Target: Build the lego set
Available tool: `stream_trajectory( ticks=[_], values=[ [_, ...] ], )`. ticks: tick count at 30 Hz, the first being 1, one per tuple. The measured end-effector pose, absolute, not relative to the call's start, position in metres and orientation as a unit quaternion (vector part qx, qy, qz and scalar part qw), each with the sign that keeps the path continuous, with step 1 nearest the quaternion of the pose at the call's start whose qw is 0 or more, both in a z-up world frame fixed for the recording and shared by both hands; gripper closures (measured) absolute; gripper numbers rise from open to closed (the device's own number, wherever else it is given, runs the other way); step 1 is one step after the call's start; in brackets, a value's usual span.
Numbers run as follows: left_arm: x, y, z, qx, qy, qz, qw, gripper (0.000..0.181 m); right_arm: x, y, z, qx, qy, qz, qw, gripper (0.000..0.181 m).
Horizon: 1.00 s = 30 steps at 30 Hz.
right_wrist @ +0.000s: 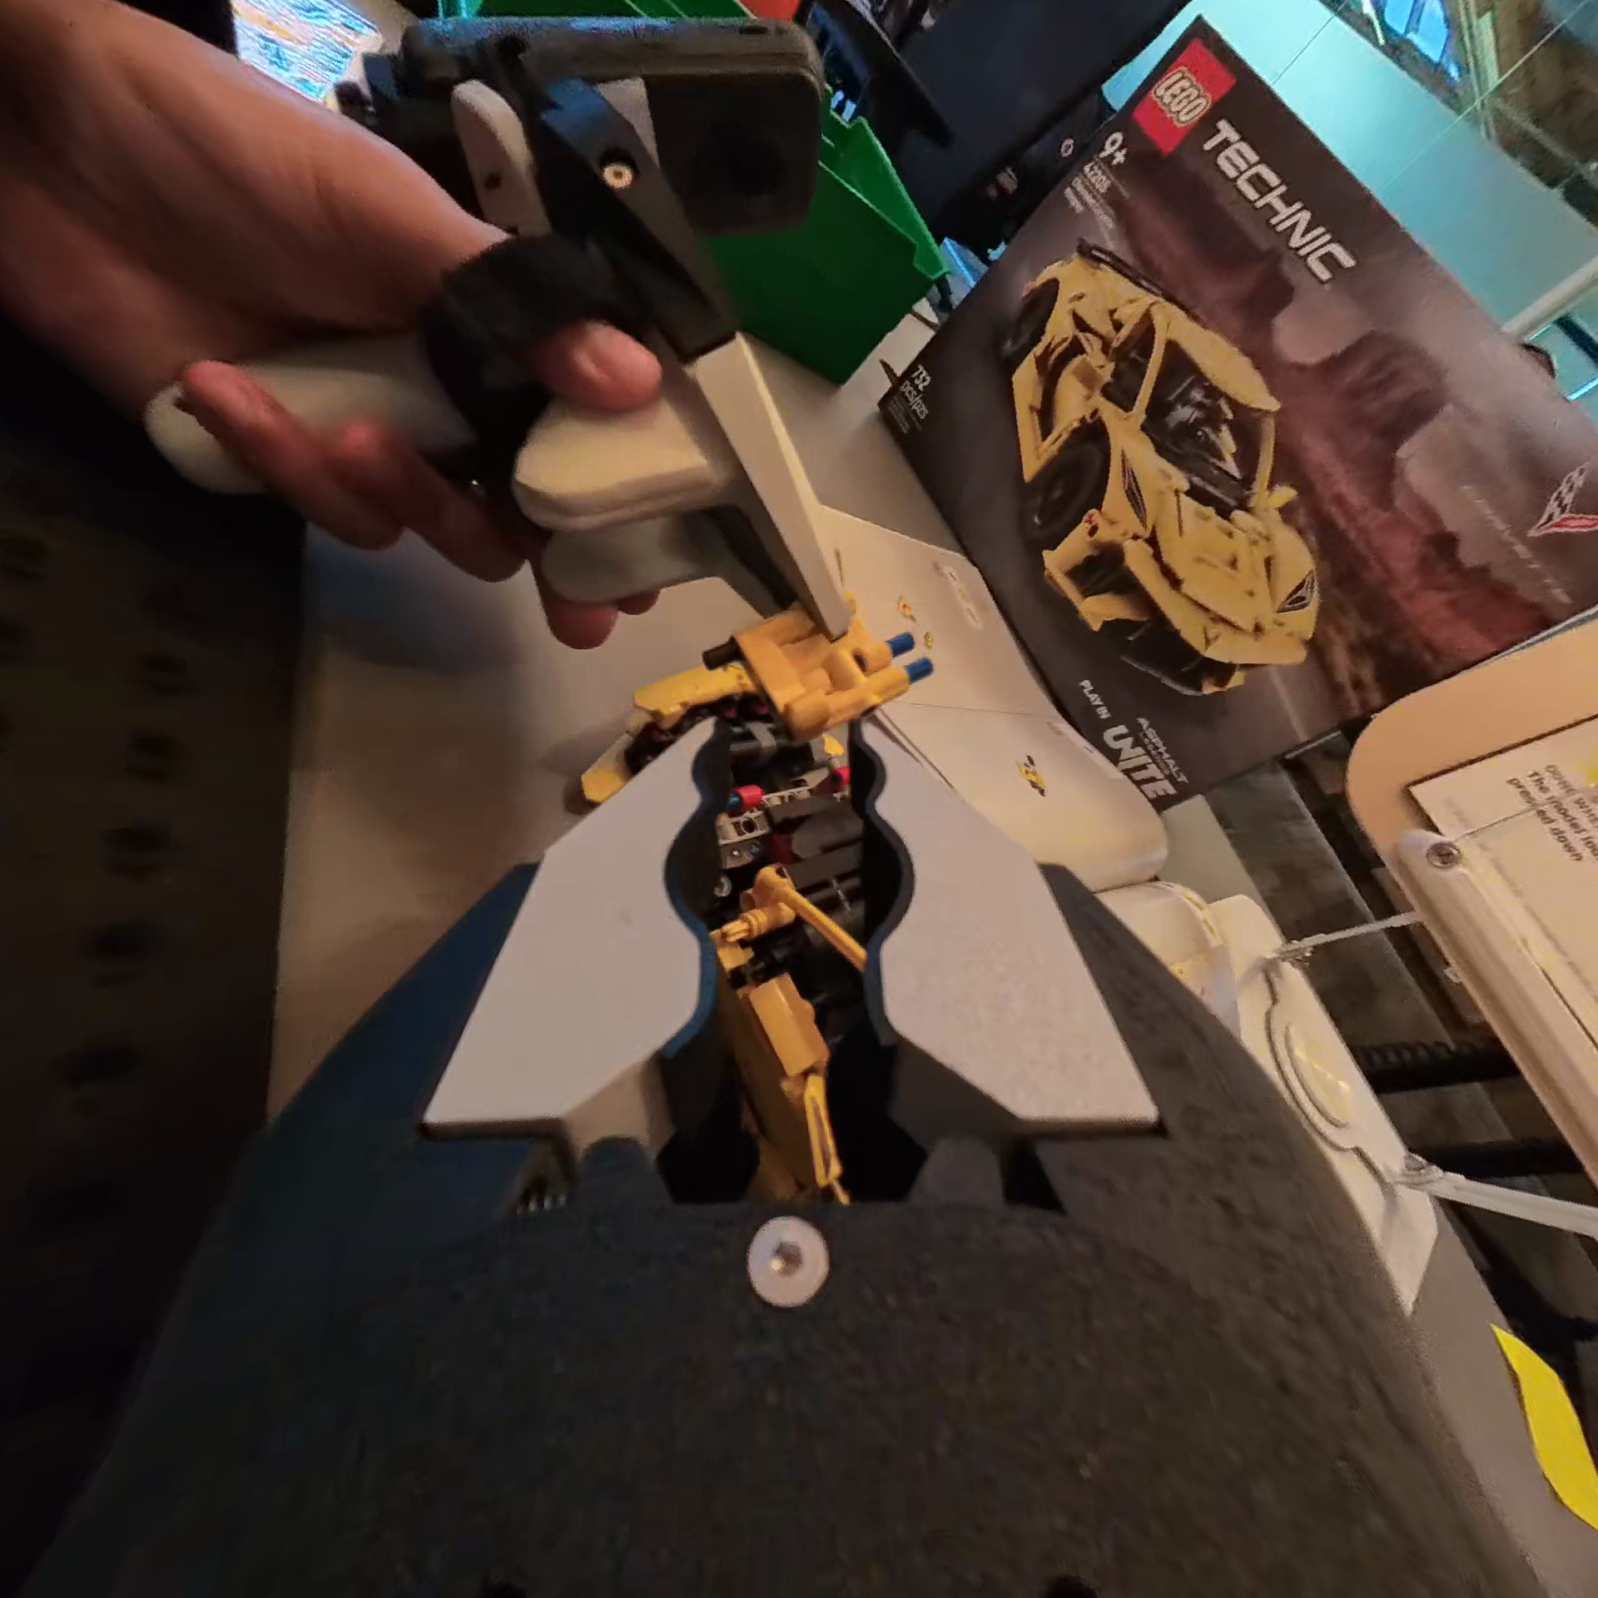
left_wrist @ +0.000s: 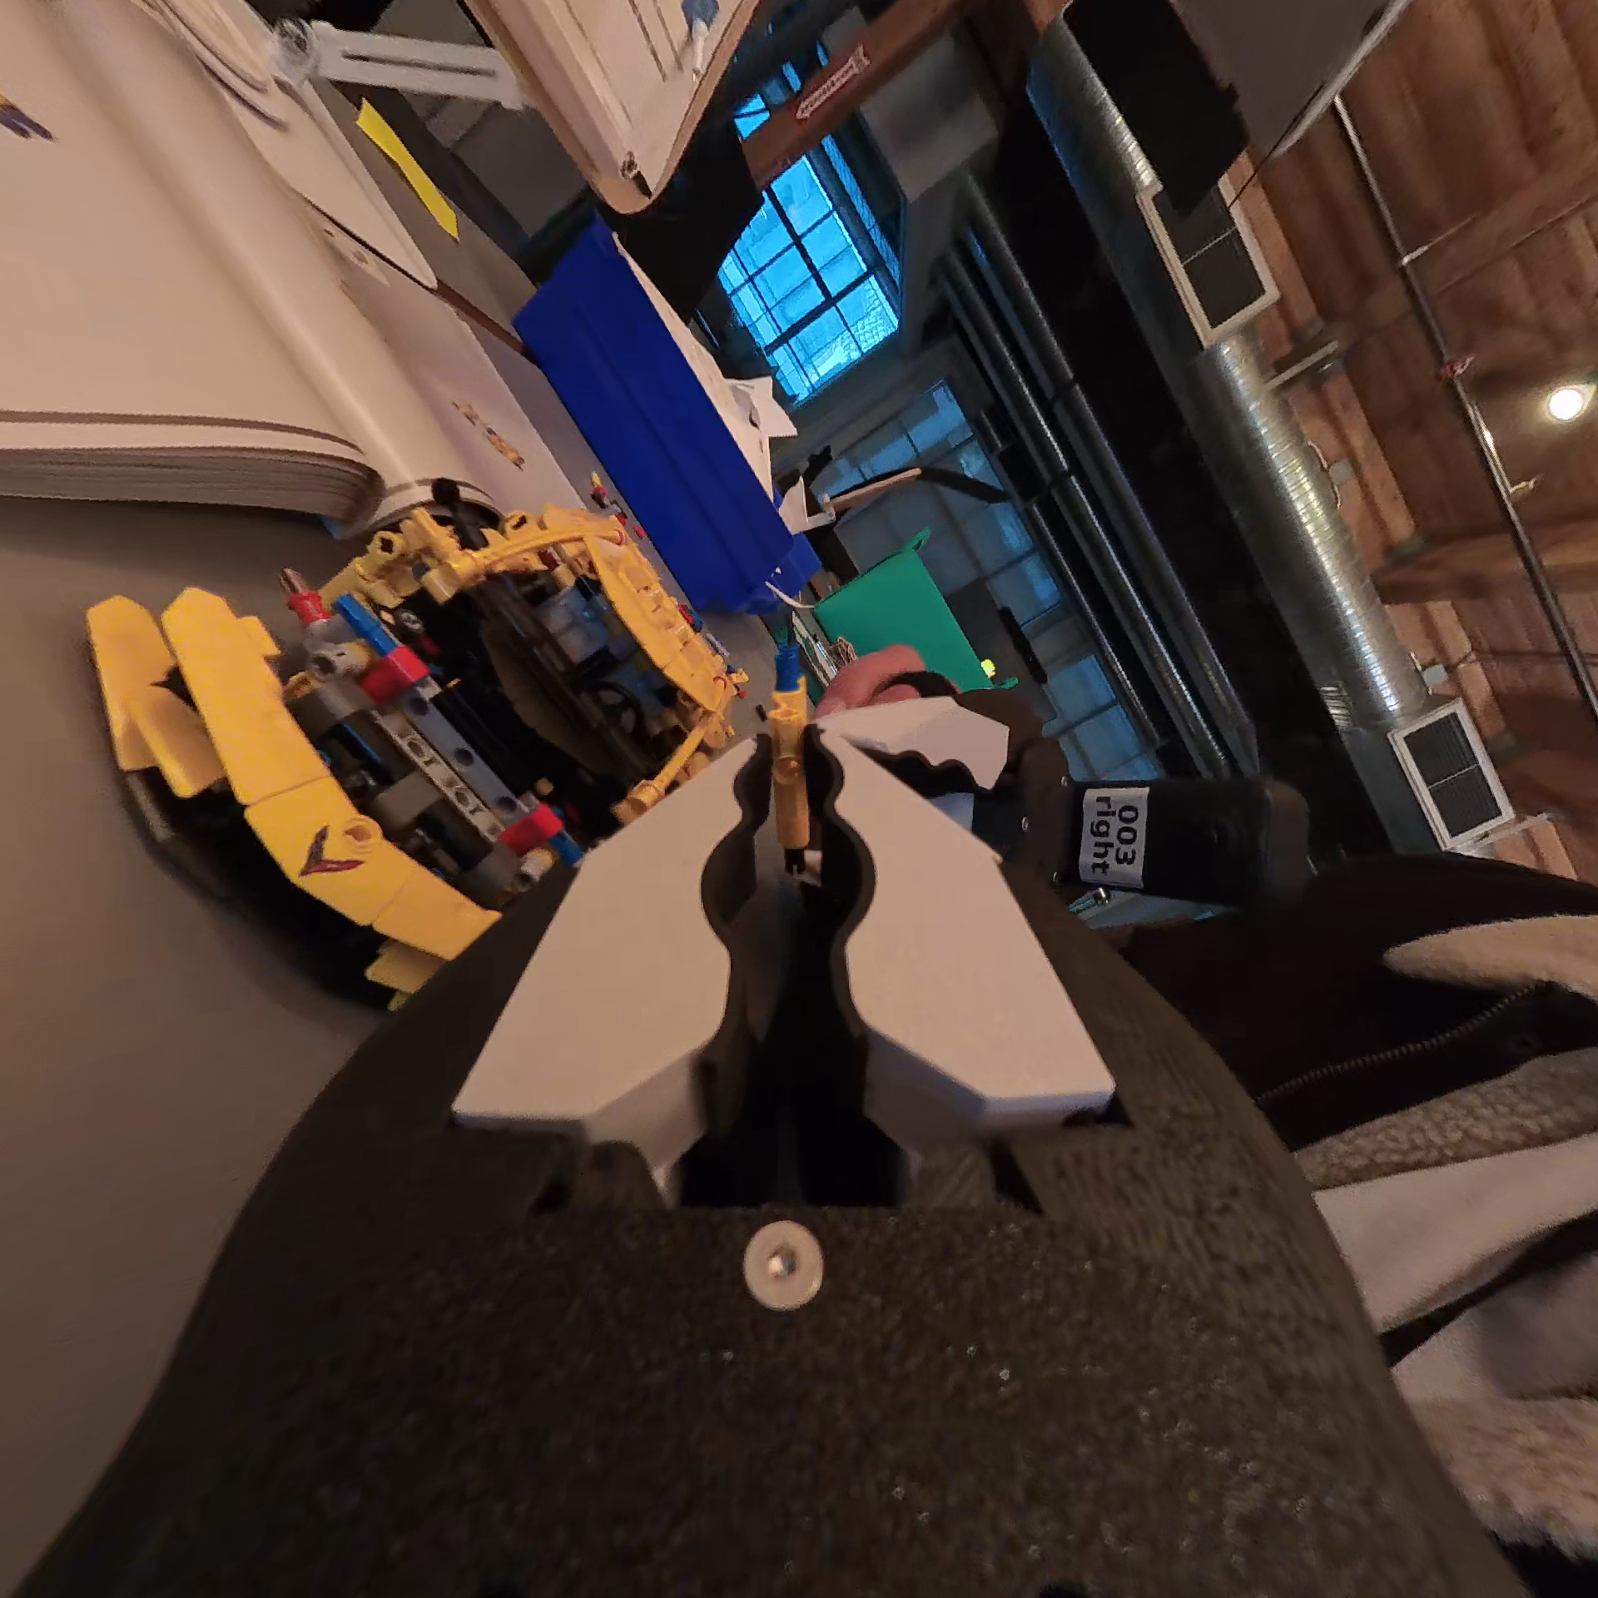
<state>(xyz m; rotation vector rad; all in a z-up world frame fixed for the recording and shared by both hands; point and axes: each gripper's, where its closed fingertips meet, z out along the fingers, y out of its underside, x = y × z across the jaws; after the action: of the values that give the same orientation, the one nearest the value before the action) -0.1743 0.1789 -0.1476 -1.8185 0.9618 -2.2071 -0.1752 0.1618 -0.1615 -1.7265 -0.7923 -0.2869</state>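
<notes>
Grey bench (left_wrist: 130,865), loft bkgd. Half-built yellow brick car chassis (left_wrist: 415,718) mid-bench. Left gripper (left_wrist: 787,778) pinches small yellow connector sub-assembly w/ blue pins (right_wrist: 813,670); right gripper (right_wrist: 783,752) fingers spread, empty, above car. Step: attaching sub-assembly, likely. Next: align pins, press in.

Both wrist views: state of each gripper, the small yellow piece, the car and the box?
Left gripper: shut on yellow piece.
Yellow piece: held off the table, blue pins sticking out.
Right gripper: open, empty, over the car.
Car: partly built, on the table.
Box: propped up behind the car.
</notes>
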Motion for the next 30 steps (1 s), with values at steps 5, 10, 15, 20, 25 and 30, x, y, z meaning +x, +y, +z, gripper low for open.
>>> stream_trajectory(
  ticks=[5,10,15,20,25,30],
  values=[
    [-0.174,0.176,-0.149,-0.601,0.319,-0.731,0.05,0.174,-0.176,0.16,-0.157,-0.724,-0.343,-0.133,0.583,0.169],
    [-0.173,0.174,-0.152,-0.606,0.325,-0.725,0.045,0.174,-0.177,0.159,-0.159,-0.727,-0.348,-0.129,0.578,0.173],
    [-0.174,0.169,-0.15,-0.593,0.323,-0.737,0.02,0.174,-0.176,0.156,-0.158,-0.738,-0.345,-0.097,0.572,0.173],
    [-0.175,0.165,-0.143,-0.574,0.34,-0.744,0.037,0.16,-0.176,0.15,-0.154,-0.753,-0.33,-0.025,0.568,0.173],
    [-0.176,0.188,-0.14,-0.585,0.321,-0.737,0.108,0.147,-0.165,0.139,-0.146,-0.779,-0.263,0.144,0.551,0.173],
    [-0.181,0.2,-0.131,-0.576,0.309,-0.741,0.153,0.147,-0.158,0.13,-0.136,-0.77,-0.198,0.304,0.525,0.173]
  ],
)
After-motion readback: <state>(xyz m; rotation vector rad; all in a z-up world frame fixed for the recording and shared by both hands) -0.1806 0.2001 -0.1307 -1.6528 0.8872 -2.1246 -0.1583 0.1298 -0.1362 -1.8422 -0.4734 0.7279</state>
